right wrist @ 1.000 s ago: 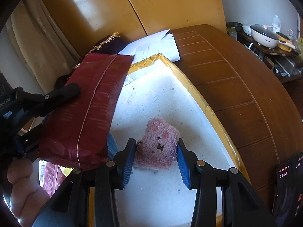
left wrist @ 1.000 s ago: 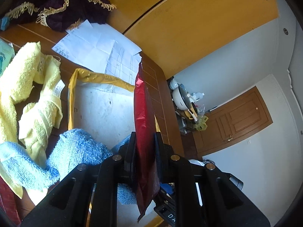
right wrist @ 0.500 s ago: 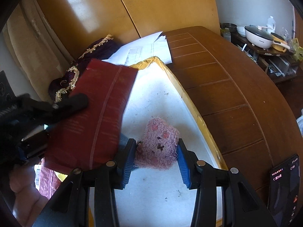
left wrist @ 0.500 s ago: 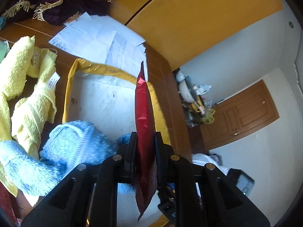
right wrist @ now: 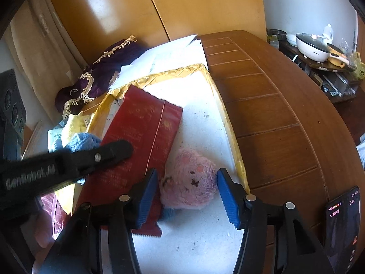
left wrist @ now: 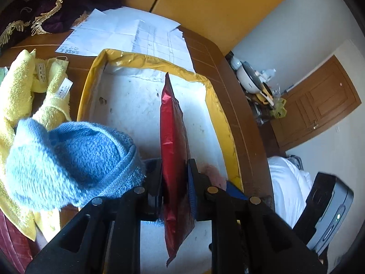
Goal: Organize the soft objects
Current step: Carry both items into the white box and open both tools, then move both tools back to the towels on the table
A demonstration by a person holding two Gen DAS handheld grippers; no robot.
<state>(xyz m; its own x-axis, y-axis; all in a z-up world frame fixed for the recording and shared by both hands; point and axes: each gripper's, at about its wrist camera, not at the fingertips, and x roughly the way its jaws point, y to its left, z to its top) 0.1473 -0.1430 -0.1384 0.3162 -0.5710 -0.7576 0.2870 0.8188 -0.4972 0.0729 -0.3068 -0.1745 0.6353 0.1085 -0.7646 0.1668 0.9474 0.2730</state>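
Red foil packet [left wrist: 174,150] clamped edge-on between the left gripper [left wrist: 175,182] jaws, hanging over the white tray [left wrist: 127,105] with yellow rim. Pink plush toy [right wrist: 190,182] sits on the tray floor between the right gripper [right wrist: 187,194] jaws, which are spread wide; whether the blue pads touch it, can't tell. Packet's lower edge is just left of the right jaws. Blue towel [left wrist: 68,162] bunched just left of the left jaws, yellow towel [left wrist: 20,91] beyond it. Papers [left wrist: 127,34] and purple fringed cloth [left wrist: 45,13] ahead on the wooden worktop [right wrist: 273,114]. Phone [right wrist: 342,223] right of the right jaws.
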